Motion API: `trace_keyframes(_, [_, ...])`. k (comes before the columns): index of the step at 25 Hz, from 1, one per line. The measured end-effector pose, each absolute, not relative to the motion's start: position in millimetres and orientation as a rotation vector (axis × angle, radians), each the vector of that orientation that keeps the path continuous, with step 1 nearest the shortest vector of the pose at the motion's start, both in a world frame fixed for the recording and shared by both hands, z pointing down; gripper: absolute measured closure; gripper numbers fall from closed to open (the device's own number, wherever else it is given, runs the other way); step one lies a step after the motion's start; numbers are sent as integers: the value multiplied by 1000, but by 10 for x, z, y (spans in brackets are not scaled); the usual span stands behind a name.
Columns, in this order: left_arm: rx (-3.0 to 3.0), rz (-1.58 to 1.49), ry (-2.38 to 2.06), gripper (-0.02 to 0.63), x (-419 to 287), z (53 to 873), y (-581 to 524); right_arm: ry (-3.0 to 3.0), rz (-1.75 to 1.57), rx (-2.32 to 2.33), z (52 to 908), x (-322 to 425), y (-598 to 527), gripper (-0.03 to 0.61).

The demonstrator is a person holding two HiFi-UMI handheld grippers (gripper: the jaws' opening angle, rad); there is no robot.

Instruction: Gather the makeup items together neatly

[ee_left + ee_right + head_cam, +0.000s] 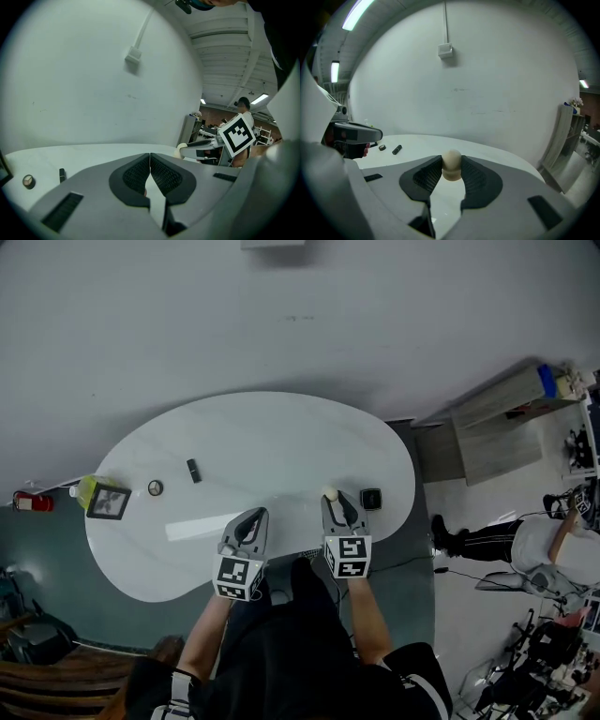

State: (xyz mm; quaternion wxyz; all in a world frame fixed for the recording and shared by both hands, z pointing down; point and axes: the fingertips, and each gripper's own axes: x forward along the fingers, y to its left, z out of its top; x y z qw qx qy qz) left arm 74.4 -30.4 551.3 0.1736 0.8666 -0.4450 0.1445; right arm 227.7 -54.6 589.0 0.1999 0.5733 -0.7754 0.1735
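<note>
Head view: right gripper (335, 499) clamps the sponge (330, 492); lipstick (193, 470) and jar (155, 487) lie well left, nearer the closed left gripper (254, 516).

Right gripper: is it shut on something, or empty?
Shut on the beige sponge: in the right gripper view, the right gripper has its pads pressed against both sides of it.

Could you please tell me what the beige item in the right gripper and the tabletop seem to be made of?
The beige item: probably soft foam sponge, matte and rounded, no shine. The tabletop: hard, glossy white, perhaps stone or laminate; it mirrors light.
</note>
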Motion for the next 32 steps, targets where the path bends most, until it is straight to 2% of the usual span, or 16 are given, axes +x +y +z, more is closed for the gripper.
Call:
trace_keyframes(13, [2483,480,-1133,594,1361,5756,-327,-2063,569,1679,6257,2935,-397,434])
trace_keyframes(32, [2407,572,-1109,594,1496,6189,-253,-2015,691,1607,7047,3063,-357,434])
